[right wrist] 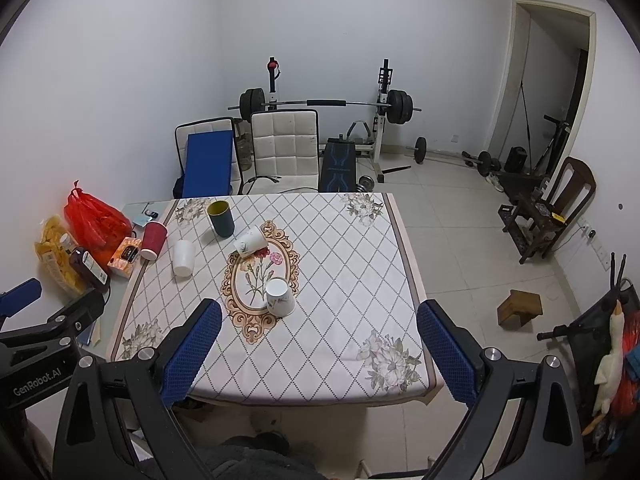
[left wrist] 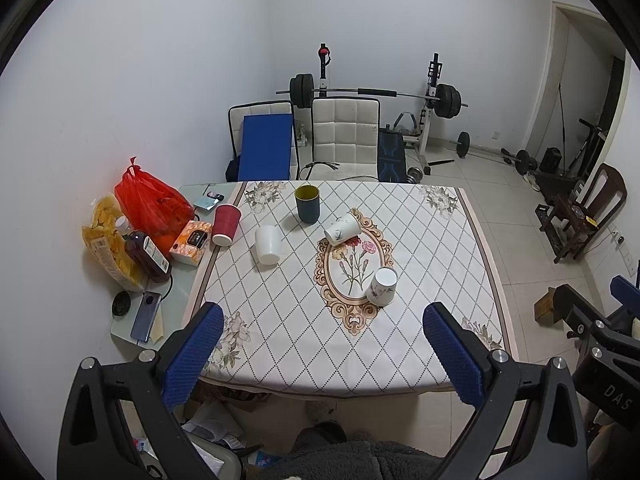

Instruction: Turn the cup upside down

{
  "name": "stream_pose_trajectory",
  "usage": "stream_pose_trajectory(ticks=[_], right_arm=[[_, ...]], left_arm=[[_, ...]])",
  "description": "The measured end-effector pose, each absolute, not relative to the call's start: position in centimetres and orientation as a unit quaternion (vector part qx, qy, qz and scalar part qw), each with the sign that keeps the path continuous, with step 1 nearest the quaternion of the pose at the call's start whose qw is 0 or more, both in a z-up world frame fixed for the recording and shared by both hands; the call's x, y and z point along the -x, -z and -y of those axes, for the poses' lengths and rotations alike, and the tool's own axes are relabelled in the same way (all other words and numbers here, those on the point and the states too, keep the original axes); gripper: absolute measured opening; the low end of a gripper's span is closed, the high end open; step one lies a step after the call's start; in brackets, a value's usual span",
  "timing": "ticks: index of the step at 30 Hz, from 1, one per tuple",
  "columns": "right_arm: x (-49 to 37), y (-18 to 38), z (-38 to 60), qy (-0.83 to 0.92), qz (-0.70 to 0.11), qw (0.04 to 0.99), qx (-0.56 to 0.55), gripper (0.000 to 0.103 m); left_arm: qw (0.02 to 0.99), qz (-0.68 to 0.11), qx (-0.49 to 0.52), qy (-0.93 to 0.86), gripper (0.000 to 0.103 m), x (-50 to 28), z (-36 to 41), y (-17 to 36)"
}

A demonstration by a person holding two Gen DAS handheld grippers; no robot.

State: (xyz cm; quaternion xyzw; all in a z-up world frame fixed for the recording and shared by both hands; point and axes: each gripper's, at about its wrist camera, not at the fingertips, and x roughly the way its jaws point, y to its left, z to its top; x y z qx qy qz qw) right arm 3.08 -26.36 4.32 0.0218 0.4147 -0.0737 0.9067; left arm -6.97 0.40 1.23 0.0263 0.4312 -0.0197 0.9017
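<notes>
Left gripper (left wrist: pixel 323 344): spread wide, empty, held above the near edge of the bench (left wrist: pixel 452 376).
Right gripper (right wrist: pixel 319 338): also spread wide, empty, hovering at the near edge, well short of any cup.
Cups on bench: dark cup (left wrist: pixel 307 203) upright at the back; red cup (left wrist: pixel 226 225) and plain white cup (left wrist: pixel 267 245) look already inverted, bases up; floral cup (left wrist: pixel 341 229) lying tipped on its side; second floral cup (left wrist: pixel 382 286) looks base-up, leaning slightly, cannot be sure.
Likely target: dark cup, the one clearly mouth-up; judgement only.
Step in hand: approach, nothing gripped yet.
How to do it well: come in level from the side, close the gripper on mid-wall, lift clear of the cloth before rotating, set rim down flat, then release.
Watch: tipped floral cup is near the dark one, don't knock it rolling.
Clutter: red bag (left wrist: pixel 154 204), tissue box (left wrist: pixel 191 242), phone (left wrist: pixel 146 316) on the left side, well apart from the cups.
</notes>
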Motion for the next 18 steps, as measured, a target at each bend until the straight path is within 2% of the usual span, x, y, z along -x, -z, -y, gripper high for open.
stream_pose_trajectory(ticks=[18], right_arm=[[-3.34, -4.17, 26.72, 0.066, -0.416, 0.906, -0.026, 0.1]], left_arm=[[0.901, -0.432, -0.027, 0.023, 0.102, 7.22, -0.35, -1.32]])
